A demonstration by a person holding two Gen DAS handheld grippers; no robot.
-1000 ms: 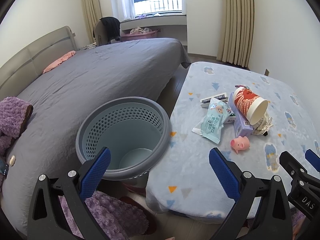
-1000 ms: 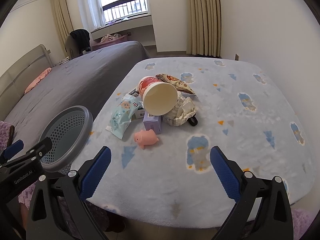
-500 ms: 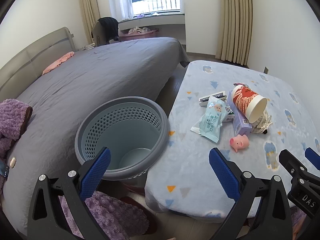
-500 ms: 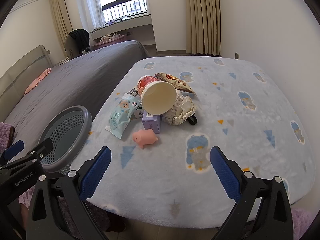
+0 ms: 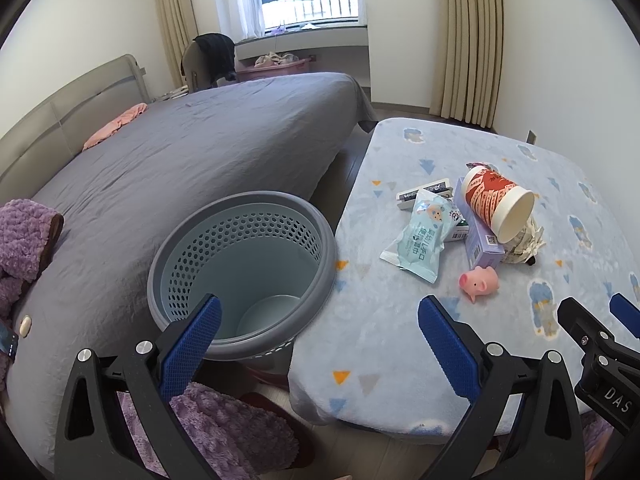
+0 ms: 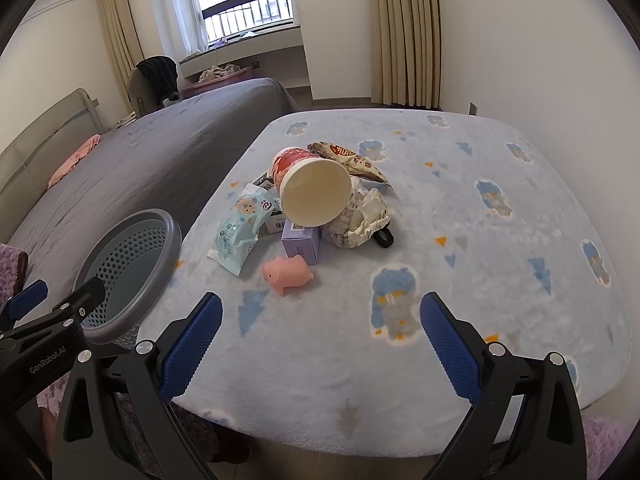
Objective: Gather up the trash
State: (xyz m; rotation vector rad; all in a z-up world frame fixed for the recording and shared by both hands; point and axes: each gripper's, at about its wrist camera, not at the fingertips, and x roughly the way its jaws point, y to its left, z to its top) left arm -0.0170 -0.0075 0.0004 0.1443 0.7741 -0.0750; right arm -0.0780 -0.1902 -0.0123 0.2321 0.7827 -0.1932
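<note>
A heap of trash lies on the blue blanket-covered table (image 6: 460, 216): a red paper cup (image 6: 314, 190) on its side, a light-blue wipes packet (image 6: 240, 230), a purple box (image 6: 300, 240), crumpled paper (image 6: 362, 220), a snack wrapper (image 6: 350, 160) and a pink toy pig (image 6: 288, 274). The grey perforated bin (image 5: 244, 272) stands at the table's left edge, with nothing visible in it. My left gripper (image 5: 318, 330) is open above the bin's near rim. My right gripper (image 6: 320, 326) is open, just short of the pig. The cup (image 5: 498, 204) and pig (image 5: 480, 282) show in the left wrist view too.
A grey bed (image 5: 180, 168) fills the left side behind the bin. Purple fluffy fabric (image 5: 224, 428) lies below the bin. A wall and curtains (image 6: 404, 32) close off the far side. Bare blanket lies to the right of the heap.
Both grippers have drifted slightly, so the bin and the trash heap sit a little differently in view. Both stay open; no object has moved.
</note>
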